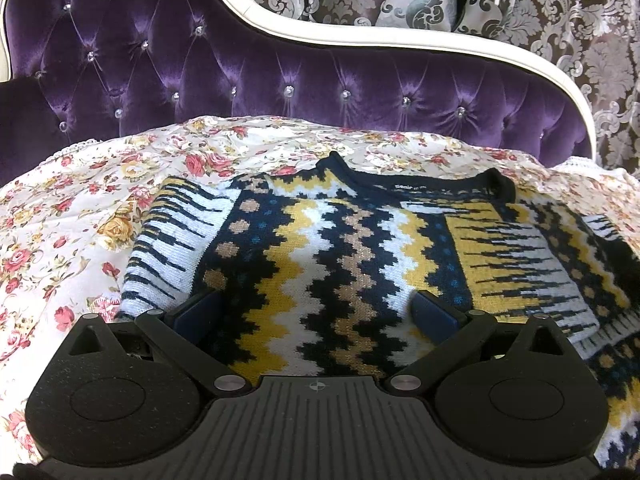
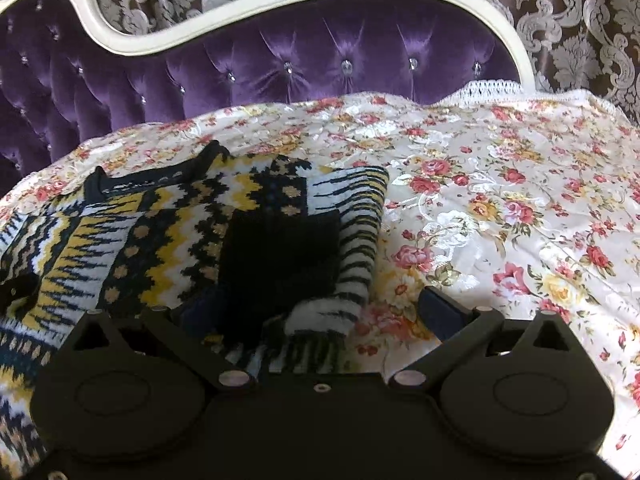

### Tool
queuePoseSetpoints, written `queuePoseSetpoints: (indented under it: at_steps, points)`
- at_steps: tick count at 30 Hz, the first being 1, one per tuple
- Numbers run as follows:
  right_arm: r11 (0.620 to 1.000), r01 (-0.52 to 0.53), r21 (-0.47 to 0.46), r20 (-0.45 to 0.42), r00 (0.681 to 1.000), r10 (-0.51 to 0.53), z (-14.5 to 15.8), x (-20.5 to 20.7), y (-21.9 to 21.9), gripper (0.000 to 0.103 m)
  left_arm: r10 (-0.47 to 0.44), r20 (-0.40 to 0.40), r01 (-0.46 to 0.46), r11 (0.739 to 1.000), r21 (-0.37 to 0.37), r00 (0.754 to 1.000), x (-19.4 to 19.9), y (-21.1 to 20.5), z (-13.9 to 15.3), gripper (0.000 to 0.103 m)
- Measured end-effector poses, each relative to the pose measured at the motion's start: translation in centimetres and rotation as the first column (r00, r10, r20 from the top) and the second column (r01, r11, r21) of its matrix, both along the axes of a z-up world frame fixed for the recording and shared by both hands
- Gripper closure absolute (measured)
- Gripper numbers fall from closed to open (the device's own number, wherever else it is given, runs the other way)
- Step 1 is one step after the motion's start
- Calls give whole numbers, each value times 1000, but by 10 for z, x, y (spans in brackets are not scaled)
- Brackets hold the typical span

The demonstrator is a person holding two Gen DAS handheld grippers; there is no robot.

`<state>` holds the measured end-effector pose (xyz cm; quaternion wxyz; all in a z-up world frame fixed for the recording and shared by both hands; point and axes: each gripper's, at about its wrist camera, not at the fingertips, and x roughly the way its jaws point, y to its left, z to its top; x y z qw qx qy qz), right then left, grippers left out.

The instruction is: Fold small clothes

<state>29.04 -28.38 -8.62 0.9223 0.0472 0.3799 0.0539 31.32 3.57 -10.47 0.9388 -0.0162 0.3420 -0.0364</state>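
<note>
Left wrist view: item one, our left gripper [image 1: 316,308], fingers spread wide and clamped on nothing, hovering low over the sweater [image 1: 344,256], which lies flat on the floral bedspread [image 1: 60,232] with its dark neckline [image 1: 420,184] at the far edge. Item two, right wrist view: our right gripper [image 2: 320,312], also spread apart and holding nothing, straddling the folded-in striped sleeve [image 2: 356,240] and its dark cuff [image 2: 280,256] at the sweater's right side. Step in hand, as we judge it: taking hold of the near hem to fold toward the neckline; we should pinch both layers together at matching points, lift evenly, and keep the tucked sleeve from sliding out. Materials: thick, soft knit in zigzag bands of navy, mustard, white and tan; slick satin-like bedspread with lace trim; tufted purple velvet headboard [image 1: 240,68] with a curved cream frame.
</note>
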Motion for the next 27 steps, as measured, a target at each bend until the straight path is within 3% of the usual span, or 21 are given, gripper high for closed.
queuePoseSetpoints:
  at_steps: [7,12,17,23,27]
  points:
    - [999,-31,15,50,998,30,-3,-8,-5,1,-9,-24,9,1000,5,1000,3,0,3,0]
    - [996,-90,-8,-11,996,90,6,-21,-5,1,-31,-49,33,998,45,998,-6,-1,11,1]
    - [994,-93,59,10,996,93,33,-63,-13,1,-43,-31,45,995,85,999,-39,0,26,1]
    - [982,-151,111,57,988,146,62,-128,-10,1,-69,-27,68,997,-33,997,-94,15,62,2]
    - [972,-169,164,52,985,163,68,-168,-9,1,-87,10,87,996,-32,996,-138,14,87,2]
